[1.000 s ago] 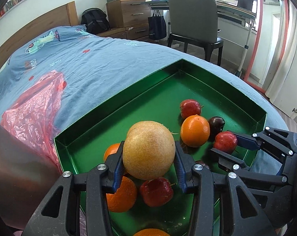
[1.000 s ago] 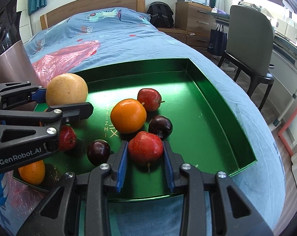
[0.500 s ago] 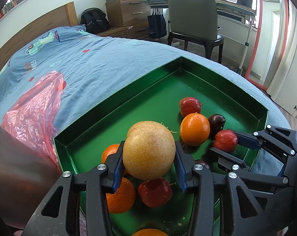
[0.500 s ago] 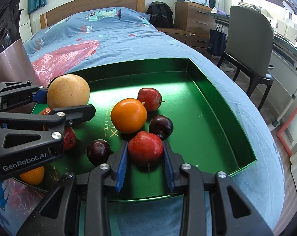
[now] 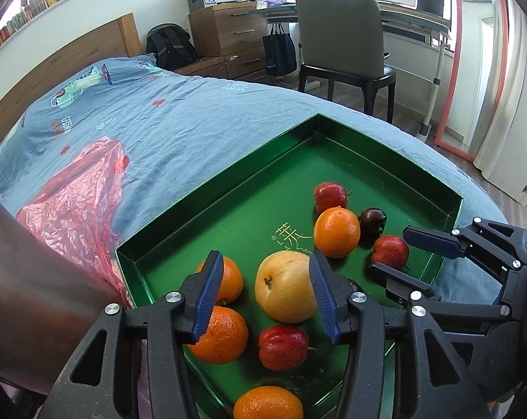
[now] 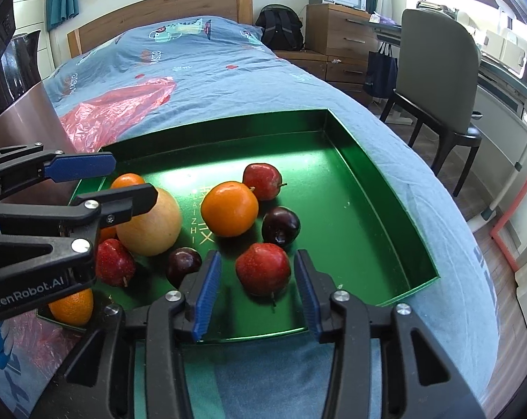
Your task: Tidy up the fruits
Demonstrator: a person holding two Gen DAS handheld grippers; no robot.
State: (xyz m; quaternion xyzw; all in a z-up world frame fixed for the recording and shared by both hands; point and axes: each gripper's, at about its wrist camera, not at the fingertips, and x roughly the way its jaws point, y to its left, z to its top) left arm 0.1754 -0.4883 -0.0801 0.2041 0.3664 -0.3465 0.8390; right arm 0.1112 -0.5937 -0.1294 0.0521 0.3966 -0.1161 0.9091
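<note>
L gripper point(image 5: 266, 291) jaws just opened — yellow fruit point(image 5: 286, 288) sits loose btwn them in green tray point(image 5: 228, 195).

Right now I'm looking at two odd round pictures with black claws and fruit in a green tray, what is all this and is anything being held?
Those claws are hand-held grippers, one in each of a person's hands, each carrying a wide-angle camera that looks along its two fingers.

One picture is from the left gripper, the other from the right gripper; each also shows the other claw at its edge.

A shallow green metal tray sits on a blue bedspread, beside a crumpled red plastic bag. It holds oranges, red apples and dark plums.

Nothing is held. Both sets of jaws have just been opening: the large yellow round fruit lies in the tray between the left fingers, and a red apple lies between the right ones, with gaps either side.
</note>
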